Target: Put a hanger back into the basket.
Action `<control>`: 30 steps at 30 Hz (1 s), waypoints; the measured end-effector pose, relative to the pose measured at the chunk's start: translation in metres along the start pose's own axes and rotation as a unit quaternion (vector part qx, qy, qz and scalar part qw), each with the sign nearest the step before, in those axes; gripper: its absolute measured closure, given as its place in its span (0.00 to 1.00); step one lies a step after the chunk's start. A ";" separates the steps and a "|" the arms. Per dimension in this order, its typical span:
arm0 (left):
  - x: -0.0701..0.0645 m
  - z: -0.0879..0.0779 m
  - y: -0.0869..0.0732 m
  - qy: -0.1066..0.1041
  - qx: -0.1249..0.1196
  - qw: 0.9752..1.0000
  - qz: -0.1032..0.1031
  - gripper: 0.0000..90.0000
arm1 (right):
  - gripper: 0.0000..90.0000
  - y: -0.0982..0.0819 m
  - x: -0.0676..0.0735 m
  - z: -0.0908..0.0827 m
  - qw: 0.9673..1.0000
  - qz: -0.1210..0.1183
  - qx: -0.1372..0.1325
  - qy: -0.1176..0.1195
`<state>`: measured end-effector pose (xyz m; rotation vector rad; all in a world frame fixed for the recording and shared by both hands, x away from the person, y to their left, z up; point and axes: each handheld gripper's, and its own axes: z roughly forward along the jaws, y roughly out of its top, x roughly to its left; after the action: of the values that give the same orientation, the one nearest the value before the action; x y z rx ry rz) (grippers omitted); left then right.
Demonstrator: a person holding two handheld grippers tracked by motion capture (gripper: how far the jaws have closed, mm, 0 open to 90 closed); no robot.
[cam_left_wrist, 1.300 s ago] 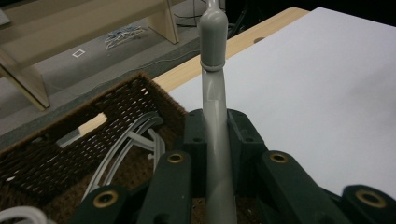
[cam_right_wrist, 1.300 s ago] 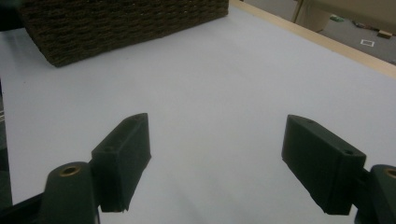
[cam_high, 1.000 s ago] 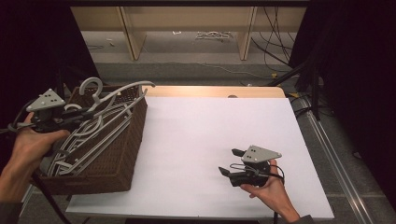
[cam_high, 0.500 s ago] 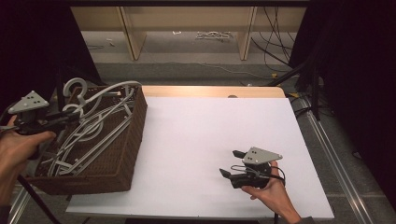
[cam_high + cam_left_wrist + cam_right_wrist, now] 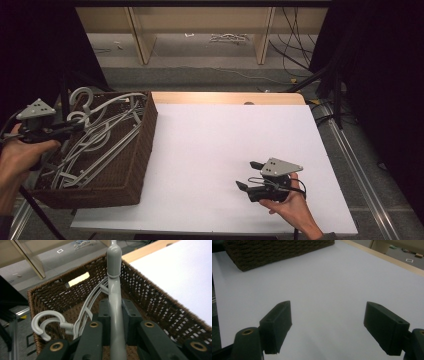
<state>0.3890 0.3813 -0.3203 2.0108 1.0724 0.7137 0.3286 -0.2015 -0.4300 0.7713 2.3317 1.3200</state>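
Since the earlier frames the left gripper [image 5: 75,126] has drawn back toward the left edge of the table, away from the middle of the wicker basket [image 5: 135,165], and the grey plastic hanger [image 5: 115,305] clamped in it has come along with it. The right gripper [image 5: 250,175] has kept its place on the white tabletop [image 5: 220,140], near the front right corner.

In the left gripper view the jaws are clenched on the hanger's smooth, rounded grey bar, which runs straight up between the two pads and ends in a thicker, bulb-like section above the basket's far wall. It is held over the left side of the basket, above the tangle of other grey hangers [image 5: 100,150] lying inside; one open hook [image 5: 47,323] of that pile curls up at the left.

The right gripper's jaws stand wide apart with nothing between them, just the bare white surface.
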 end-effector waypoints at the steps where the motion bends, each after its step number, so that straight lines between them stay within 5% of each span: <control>1: 0.000 0.002 0.000 -0.001 0.002 1.000 0.001 0.88 | 0.26 0.000 0.000 0.000 1.000 0.000 0.000 0.000; 5: 0.000 0.011 0.000 -0.005 0.013 1.000 0.001 0.88 | 0.26 0.000 0.000 0.001 1.000 -0.003 0.002 0.001; 6: 0.003 0.011 0.001 -0.009 0.032 0.999 0.017 0.88 | 0.26 0.000 0.000 0.001 1.000 -0.003 0.002 0.002; 7: 0.000 0.016 0.001 -0.011 0.016 1.000 -0.003 0.88 | 0.26 0.000 0.000 0.001 1.000 -0.003 0.002 0.002; 8: 0.003 0.017 0.001 -0.016 0.033 0.999 0.015 0.88 | 0.26 0.000 0.000 0.001 1.000 -0.003 0.002 0.002; 15: 0.001 0.046 -0.002 -0.031 0.042 0.999 -0.005 0.88 | 0.26 0.000 0.001 0.000 1.000 -0.002 0.003 0.003; 21: 0.012 0.054 -0.014 -0.026 0.078 0.996 0.017 0.88 | 0.26 0.000 0.001 0.001 1.000 -0.006 0.007 0.001; 30: 0.017 0.064 -0.035 -0.027 0.087 0.996 -0.014 0.88 | 0.26 0.000 0.001 0.002 1.000 -0.009 0.006 0.000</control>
<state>0.4287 0.3876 -0.3832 2.1447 1.1621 0.5641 0.3288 -0.1995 -0.4308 0.7531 2.3434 1.2998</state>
